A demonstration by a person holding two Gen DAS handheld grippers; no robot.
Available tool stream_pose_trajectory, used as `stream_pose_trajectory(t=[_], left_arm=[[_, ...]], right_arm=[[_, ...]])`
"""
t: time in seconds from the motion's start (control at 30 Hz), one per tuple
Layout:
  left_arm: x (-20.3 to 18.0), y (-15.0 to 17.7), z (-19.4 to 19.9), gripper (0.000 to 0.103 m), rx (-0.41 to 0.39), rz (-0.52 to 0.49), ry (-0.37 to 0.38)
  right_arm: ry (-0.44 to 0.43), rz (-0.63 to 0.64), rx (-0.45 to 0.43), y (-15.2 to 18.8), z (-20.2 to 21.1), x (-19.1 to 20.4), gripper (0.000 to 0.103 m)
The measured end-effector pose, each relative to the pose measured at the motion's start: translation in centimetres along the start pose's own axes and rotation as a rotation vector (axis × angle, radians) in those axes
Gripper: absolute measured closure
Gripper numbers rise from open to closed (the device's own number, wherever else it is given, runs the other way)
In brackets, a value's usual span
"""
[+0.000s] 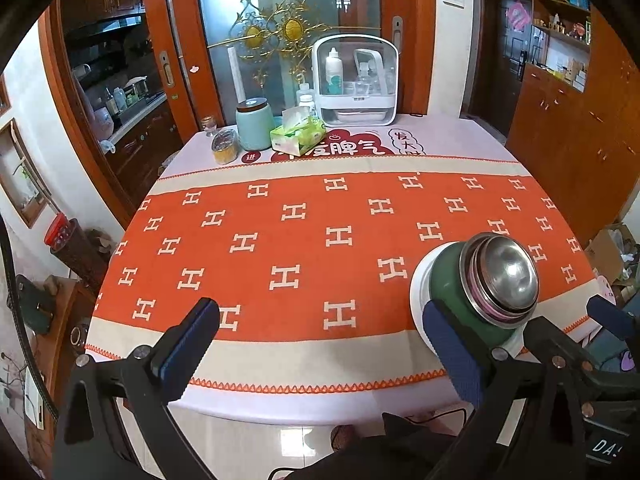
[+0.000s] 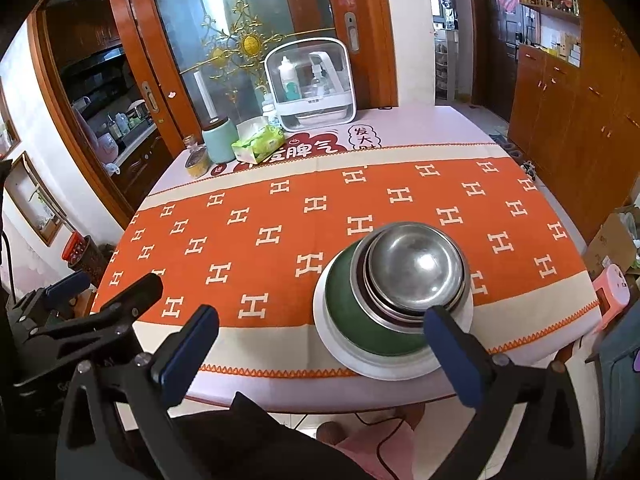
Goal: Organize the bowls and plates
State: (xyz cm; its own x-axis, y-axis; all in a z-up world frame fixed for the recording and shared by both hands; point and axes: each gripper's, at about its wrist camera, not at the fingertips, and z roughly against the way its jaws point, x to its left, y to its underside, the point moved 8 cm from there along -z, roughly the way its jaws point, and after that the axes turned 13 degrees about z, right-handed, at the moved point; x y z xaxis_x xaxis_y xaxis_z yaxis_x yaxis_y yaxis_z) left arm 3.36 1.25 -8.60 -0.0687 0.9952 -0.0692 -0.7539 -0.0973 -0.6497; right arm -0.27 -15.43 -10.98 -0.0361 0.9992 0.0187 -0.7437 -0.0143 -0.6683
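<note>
My stack of dishes sits near the front edge of the table, on the orange cloth (image 2: 280, 216) with its pale H pattern. At the bottom is a white plate (image 2: 360, 356); a green bowl (image 2: 360, 320) rests on it, and nested in that are steel bowls, the top steel bowl (image 2: 416, 266) empty and shining. A pinkish rim shows between the steel ones in the left view, though I cannot tell what dish it belongs to.

My right gripper (image 2: 320, 344) stands wide open, holding nothing, its right finger in front of the plate's near rim. My left gripper (image 1: 320, 344) is spread wide too and empty, the stack just beyond its right finger.

At the far end, a white clear-fronted box (image 2: 310, 84) holds bottles, beside a green tissue pack (image 2: 258, 144), a pale green lidded jar (image 2: 219, 140) and a small jar of something yellow (image 2: 197, 164).
</note>
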Motion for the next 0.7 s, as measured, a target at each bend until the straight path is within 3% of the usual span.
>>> stream_pose_trajectory(t=[0.7], left_arm=[[-1.2,1.2,0.7,0.002,0.006,-0.026,-0.005]], right_arm=[[-0.011,-0.015,-0.001,1.4,0.7,-0.7,0.000]])
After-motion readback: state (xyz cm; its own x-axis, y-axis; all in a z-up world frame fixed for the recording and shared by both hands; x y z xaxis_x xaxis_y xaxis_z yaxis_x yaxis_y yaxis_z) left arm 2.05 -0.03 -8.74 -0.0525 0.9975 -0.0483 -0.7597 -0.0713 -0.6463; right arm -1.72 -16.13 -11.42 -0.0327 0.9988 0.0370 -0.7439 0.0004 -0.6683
